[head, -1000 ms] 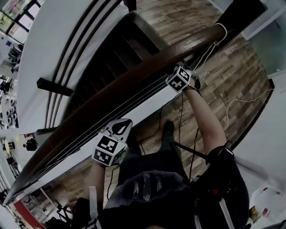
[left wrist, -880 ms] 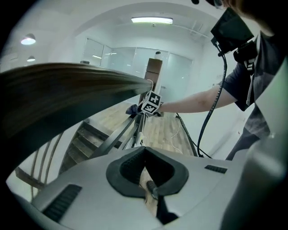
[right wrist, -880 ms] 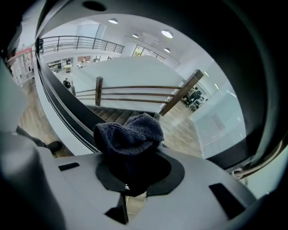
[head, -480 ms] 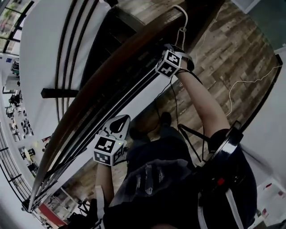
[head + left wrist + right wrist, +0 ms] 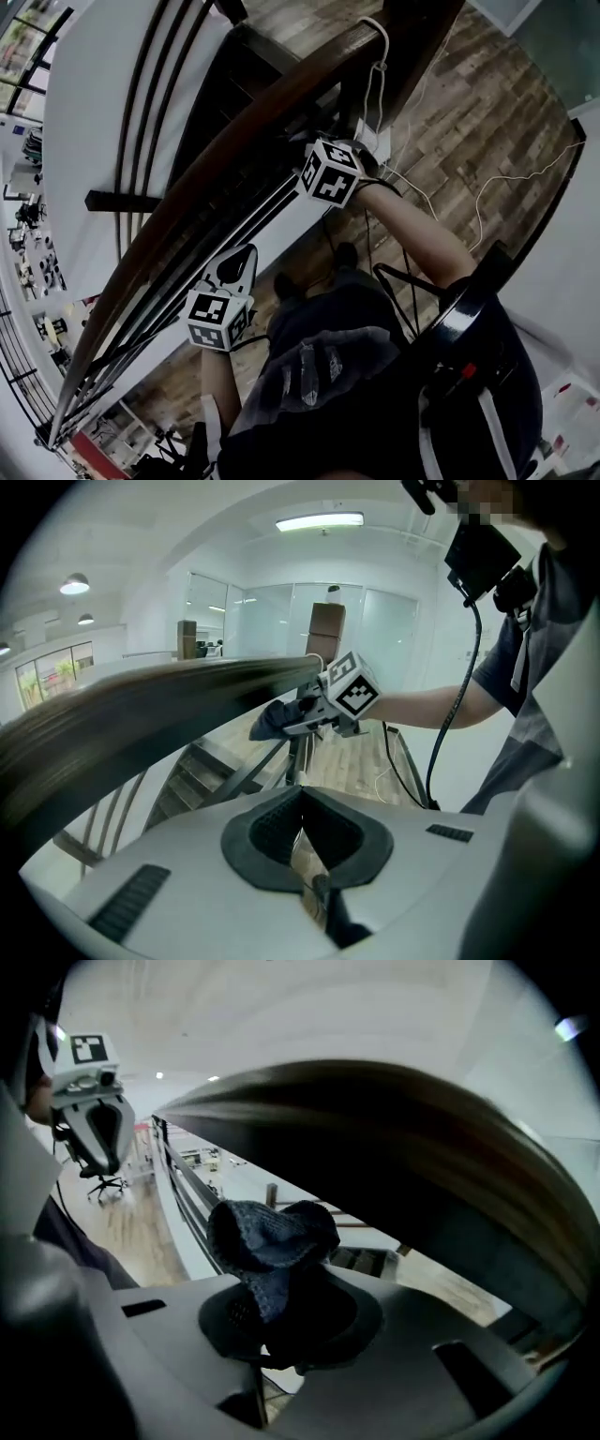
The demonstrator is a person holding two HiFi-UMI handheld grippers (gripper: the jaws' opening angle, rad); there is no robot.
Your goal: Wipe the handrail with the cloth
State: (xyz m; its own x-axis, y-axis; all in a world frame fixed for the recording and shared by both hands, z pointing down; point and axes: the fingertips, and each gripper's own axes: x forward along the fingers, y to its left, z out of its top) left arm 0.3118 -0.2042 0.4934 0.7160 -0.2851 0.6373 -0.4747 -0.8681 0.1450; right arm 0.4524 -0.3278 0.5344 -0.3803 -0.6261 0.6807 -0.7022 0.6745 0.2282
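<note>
- Head view: dark wooden handrail slanting from upper right down to lower left, with thin metal bars under it.
- Beyond the handrail, a dark staircase; on the right, a wooden plank floor.
- Blurred in both gripper views, the same handrail, crossing the upper part of each picture.
- Stretched out toward the upper part of the rail, the person's right forearm, with the marker cube of its claw close beside the handrail.
- Right claw: clenched on the cloth, held just under the handrail.
- Left claw: pads pressed together, nothing between them; lower down the rail, on the person's side near the metal bars, well apart from the right claw. Contact with the rail not possible to tell.
- Cloth: dark blue, knitted, bunched up and sticking out above the pads; in the left gripper view right at the lower edge of the handrail, touching or almost touching.
- Near the top end of the handrail, a thin white cable.
</note>
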